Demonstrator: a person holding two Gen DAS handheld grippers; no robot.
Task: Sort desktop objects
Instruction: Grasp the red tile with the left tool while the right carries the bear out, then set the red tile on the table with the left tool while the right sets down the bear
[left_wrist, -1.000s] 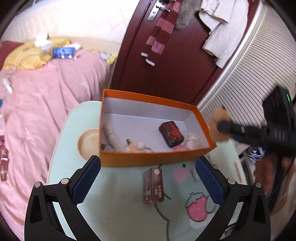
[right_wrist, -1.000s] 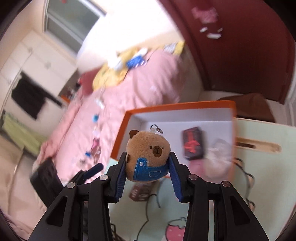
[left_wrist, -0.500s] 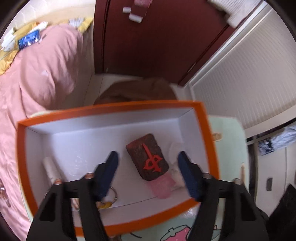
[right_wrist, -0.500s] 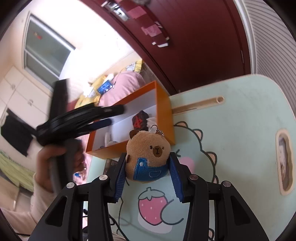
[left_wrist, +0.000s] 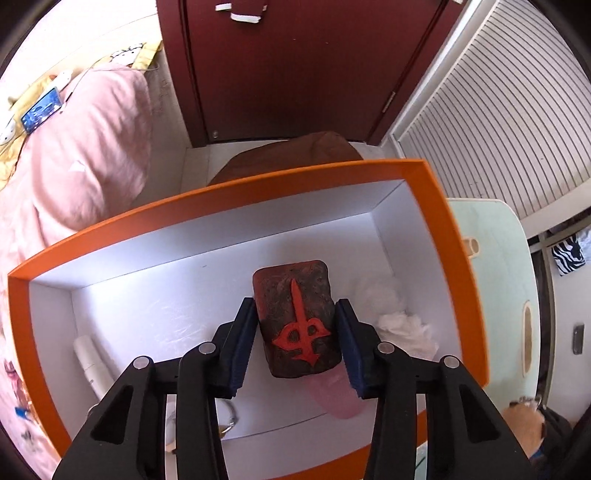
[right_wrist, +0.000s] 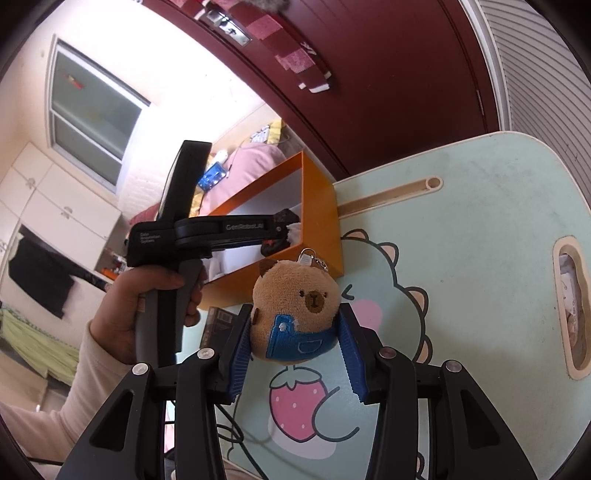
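Left gripper (left_wrist: 295, 343) jaws have just been closing on a dark block with a red sign (left_wrist: 295, 317).
Inside the orange cardboard box (left_wrist: 443, 236); right gripper (right_wrist: 295, 336) jaws pinch a brown plush capybara (right_wrist: 295, 306) beside that box.

Right gripper (right_wrist: 295, 332), jaws clamped on a capybara plush keychain (right_wrist: 295, 314) above the mint desk (right_wrist: 461, 206). At left, a hand (right_wrist: 147, 306) holds the left gripper (right_wrist: 280, 236), reaching into the orange box (right_wrist: 321, 221); its jaws appear to touch a dark object there, though detail is poor.
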